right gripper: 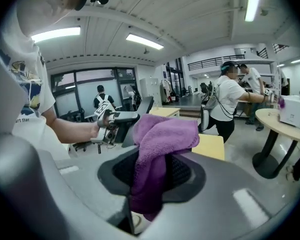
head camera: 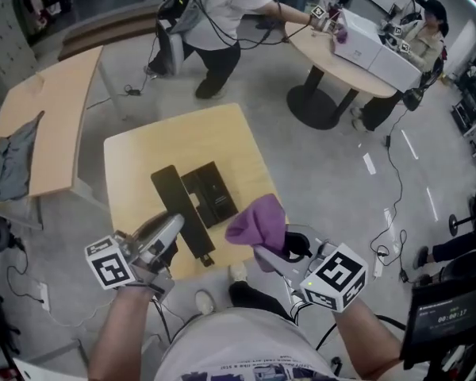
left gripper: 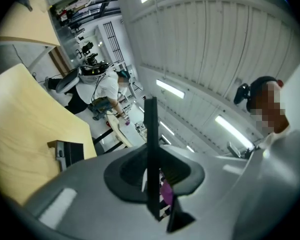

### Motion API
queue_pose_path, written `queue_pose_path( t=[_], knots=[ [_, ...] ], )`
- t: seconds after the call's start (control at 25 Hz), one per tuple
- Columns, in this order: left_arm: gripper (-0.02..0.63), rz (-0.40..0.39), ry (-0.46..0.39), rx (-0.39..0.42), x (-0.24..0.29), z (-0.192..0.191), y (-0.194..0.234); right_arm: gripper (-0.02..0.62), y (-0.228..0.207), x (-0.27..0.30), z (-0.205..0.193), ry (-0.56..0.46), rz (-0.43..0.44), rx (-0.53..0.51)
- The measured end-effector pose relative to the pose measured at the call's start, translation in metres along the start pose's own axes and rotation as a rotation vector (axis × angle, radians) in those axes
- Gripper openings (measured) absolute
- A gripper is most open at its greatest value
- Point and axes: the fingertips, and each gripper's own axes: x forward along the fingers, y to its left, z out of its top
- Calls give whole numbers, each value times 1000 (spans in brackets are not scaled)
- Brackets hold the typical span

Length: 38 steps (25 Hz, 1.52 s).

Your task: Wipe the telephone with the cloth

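**A:** What does each hand have, starting closest in?

**B:** The right hand-held gripper has its jaws closed on the purple cloth. The cloth is pinched in a bunch, and a loose fold flops out over the jaws. The left hand-held gripper has its jaws about halfway in, clamped on the black handset by its thin edge, near the end closest to the body.

**A:** And the rest of the telephone?

**B:** The telephone base sits on the desk, just beyond the cloth. The handset slants along its left side. I can't tell from above whether the two are touching.

**A:** So the handset gets wiped first?

**B:** That's my reading. The cloth is near it but not on it yet. I'd lay the loose fold flat on the long face and draw it lengthwise, away from the left jaws, so that nothing snags. Pressure should be light, because a grip on the edge could let the handset twist. The patch under the jaws will need a re-grip later.

**A:** Does anything farther back matter?

**B:** No. There's only a round table with people at it, well apart from the desk.
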Motion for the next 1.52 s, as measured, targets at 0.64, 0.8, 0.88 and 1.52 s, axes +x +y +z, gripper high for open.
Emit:
queue_pose_path(
  t=[0.64, 0.8, 0.88, 1.52],
  knots=[
    [80, 117, -35, -170, 9, -68, 128, 114, -45, 2, -6, -3, -2, 101],
    [80, 128, -16, -192, 15, -82, 154, 114, -55, 5, -15, 36, 7, 114],
    [79, 127, -5, -197, 19, -88, 164, 114, -59, 7, -17, 53, 12, 120],
    [80, 152, 28, -251, 35, -116, 210, 114, -67, 31, -22, 139, 80, 142]
  ],
)
